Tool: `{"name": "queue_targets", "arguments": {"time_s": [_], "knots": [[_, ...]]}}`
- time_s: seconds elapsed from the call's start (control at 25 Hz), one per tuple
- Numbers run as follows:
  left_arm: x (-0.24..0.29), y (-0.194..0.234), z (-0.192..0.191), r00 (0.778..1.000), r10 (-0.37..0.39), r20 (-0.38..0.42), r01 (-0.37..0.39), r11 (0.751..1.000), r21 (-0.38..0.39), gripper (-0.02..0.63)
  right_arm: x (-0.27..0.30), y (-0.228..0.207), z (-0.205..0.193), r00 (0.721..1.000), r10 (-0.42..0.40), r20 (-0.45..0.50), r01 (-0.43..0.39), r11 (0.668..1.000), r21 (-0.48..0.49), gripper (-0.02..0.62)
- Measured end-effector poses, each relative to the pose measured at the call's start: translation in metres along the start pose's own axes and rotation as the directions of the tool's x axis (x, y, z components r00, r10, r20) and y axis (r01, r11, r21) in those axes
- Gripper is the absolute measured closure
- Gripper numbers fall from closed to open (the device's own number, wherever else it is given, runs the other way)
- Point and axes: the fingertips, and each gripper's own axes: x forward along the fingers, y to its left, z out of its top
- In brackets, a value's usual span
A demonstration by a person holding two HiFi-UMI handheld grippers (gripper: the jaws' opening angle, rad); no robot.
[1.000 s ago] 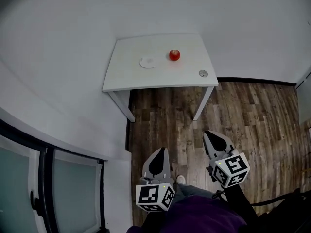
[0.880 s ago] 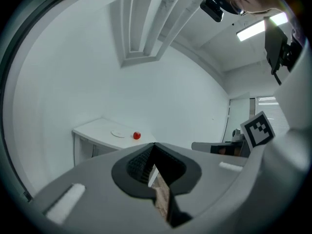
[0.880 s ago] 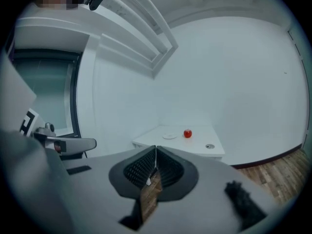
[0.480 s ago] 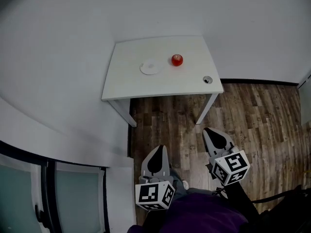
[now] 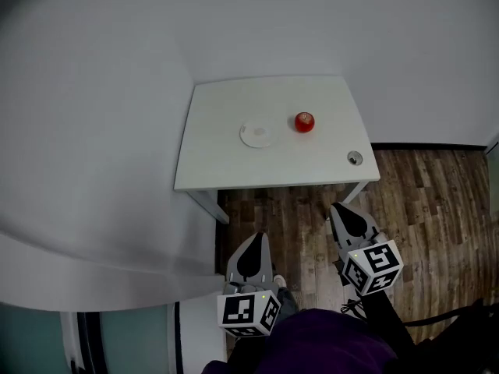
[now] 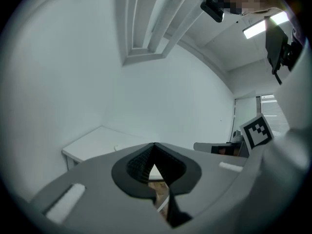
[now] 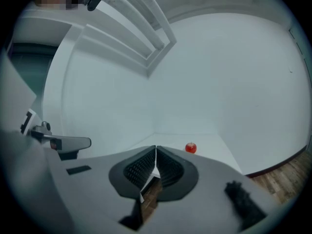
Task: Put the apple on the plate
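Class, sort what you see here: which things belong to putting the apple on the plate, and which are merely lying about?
Belong to the job:
- apple
- plate, bare, apart from the apple
- left tongs and right tongs, both shut and empty

Merely lying about:
- small round grey fitting near a corner of the white table
- wooden floor
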Motion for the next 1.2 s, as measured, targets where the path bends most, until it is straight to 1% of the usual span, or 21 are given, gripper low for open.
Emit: {"name": "queue_targets", "arguments": {"time_s": [0.32,0.48,0.6,0.8,1.08,1.2], "knots": [[0.050,0.042,0.010,1.000,-0.022,-0.014,0.022,1.000,-0.008,0.598,0.060,-0.008,0.010,1.000,-0.030,-0.003,0.030,0.999,0.010,0.584],[0.066,0.055,0.012,1.000,-0.013,-0.017,0.013,1.000,-0.023,0.598,0.075,-0.017,0.012,0.999,-0.045,-0.017,0.045,0.999,0.002,0.584],[0.079,0.068,0.013,1.000,0.010,-0.016,-0.010,0.999,-0.035,0.598,0.091,-0.029,0.015,0.998,-0.051,-0.021,0.051,0.999,-0.006,0.584],[0.114,0.083,0.014,0.999,0.047,-0.017,-0.048,0.998,-0.050,0.598,0.132,-0.052,0.023,0.999,-0.033,-0.029,0.033,0.999,-0.018,0.584],[0.176,0.087,0.025,0.998,0.054,-0.021,-0.055,0.998,-0.044,0.598,0.190,-0.089,0.035,0.999,0.000,-0.052,-0.001,1.000,-0.025,0.584],[0.198,0.090,0.028,0.997,0.075,-0.025,-0.076,0.996,-0.048,0.598,0.210,-0.104,0.038,0.998,0.013,-0.063,-0.015,1.000,-0.026,0.584]]}}
